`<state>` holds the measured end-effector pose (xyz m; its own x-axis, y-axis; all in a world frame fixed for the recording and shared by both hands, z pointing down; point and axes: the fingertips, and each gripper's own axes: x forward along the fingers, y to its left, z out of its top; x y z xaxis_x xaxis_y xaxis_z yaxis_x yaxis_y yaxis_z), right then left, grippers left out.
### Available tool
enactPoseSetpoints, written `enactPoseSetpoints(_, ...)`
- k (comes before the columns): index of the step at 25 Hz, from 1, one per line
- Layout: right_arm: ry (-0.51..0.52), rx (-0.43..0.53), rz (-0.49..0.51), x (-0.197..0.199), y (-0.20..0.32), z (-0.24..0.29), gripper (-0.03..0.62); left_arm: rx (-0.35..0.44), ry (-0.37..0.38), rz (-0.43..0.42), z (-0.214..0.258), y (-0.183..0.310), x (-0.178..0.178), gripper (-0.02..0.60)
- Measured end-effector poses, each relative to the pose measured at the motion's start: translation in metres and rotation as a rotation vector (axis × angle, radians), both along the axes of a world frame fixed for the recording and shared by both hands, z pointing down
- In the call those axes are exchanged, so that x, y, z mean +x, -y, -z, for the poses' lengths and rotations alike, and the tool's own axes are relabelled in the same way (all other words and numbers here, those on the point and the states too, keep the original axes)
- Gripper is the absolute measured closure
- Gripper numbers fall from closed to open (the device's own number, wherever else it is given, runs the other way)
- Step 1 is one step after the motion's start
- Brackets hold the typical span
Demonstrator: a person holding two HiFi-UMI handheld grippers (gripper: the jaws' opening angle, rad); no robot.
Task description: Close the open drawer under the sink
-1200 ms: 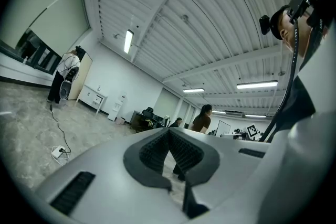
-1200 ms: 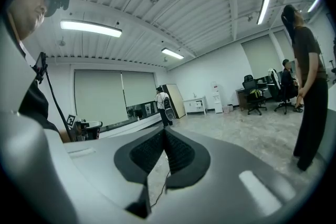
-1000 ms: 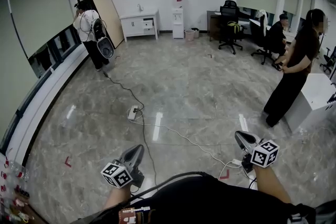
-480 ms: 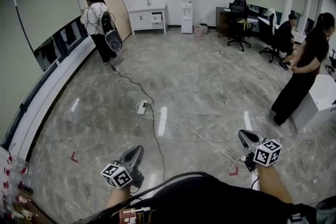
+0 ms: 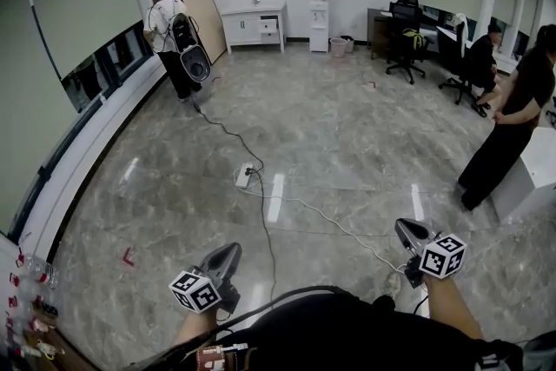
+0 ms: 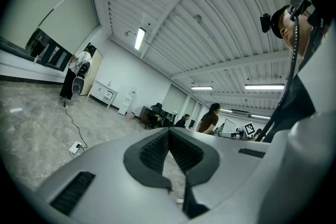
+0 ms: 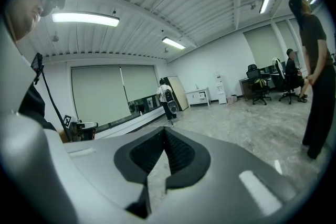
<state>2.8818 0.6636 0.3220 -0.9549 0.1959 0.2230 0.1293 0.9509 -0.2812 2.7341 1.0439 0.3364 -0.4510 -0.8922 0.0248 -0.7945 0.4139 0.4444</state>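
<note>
Marble floor (image 5: 330,143) everywhere, sink cabinet (image 5: 254,23) way across it, nothing done yet; left gripper (image 5: 229,254) and right gripper (image 5: 405,228) both squeezed together, empty.

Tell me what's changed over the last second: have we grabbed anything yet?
The sink cabinet, power strip and standing person all slid rightward in the head view, so the head seems to have turned left. Nothing was taken hold of or let go. The left gripper and right gripper stayed low in frame, shut and empty.
</note>
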Motion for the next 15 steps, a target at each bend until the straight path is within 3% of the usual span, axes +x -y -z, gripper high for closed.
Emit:
enactPoseSetpoints(7,0.013,-0.012,0.05,-0.04,0.04,-0.006,0.592,-0.007,0.013,0.037,0.001,0.037,-0.02,0.583)
enactPoseSetpoints(15,0.035,0.018,0.122,-0.1,0.155,0.009,0.592,0.048,0.035,0.137,0.014,0.135,-0.067,0.583)
